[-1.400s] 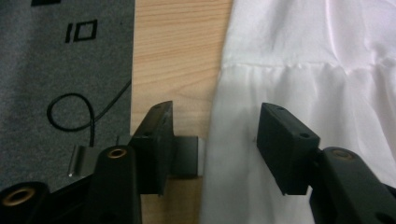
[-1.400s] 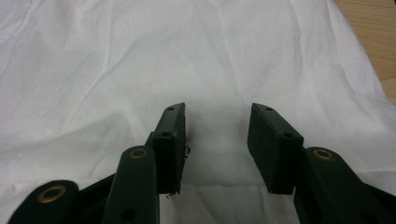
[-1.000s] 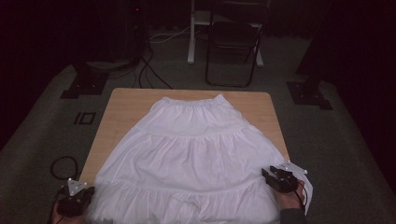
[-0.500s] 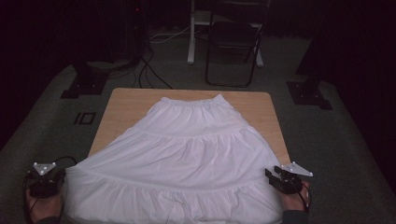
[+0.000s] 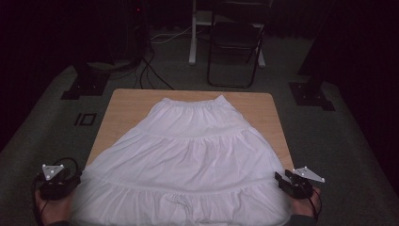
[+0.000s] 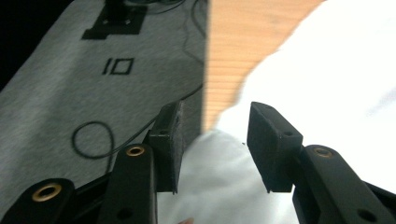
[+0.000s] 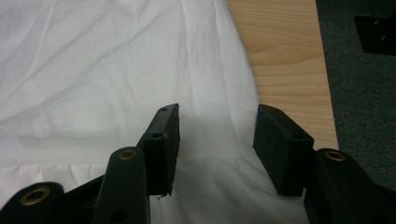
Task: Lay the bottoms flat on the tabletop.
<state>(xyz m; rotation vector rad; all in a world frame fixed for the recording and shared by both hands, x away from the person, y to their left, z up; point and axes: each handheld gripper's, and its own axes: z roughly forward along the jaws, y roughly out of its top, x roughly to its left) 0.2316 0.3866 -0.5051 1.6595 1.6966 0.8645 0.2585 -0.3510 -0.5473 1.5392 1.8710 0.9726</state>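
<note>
Skirt (image 5: 188, 160), white and tiered, lies spread flat on the wooden table (image 5: 127, 108), its elastic waistband at the far end and its wide hem hanging over the near edge toward the person. The left gripper (image 5: 59, 181) sits just off the near left corner of the hem, outside the table's edge and above the grey carpet (image 5: 56, 122). In the left gripper view its 2 black jaws have just been opening and stand spread, with the hem corner (image 6: 219, 158) seen in the gap between them but neither pad pressing on it. The right gripper (image 5: 294, 181) is at the near right corner of the hem, close to the table's right edge. In the right gripper view its jaws have also just been opening and stand apart, the white cloth (image 7: 215, 154) lying between and below them, free of both pads. A black cable loop (image 6: 93, 140) lies on the carpet beside the table, and a dark folding chair (image 5: 235, 47) stands beyond the far end.
</note>
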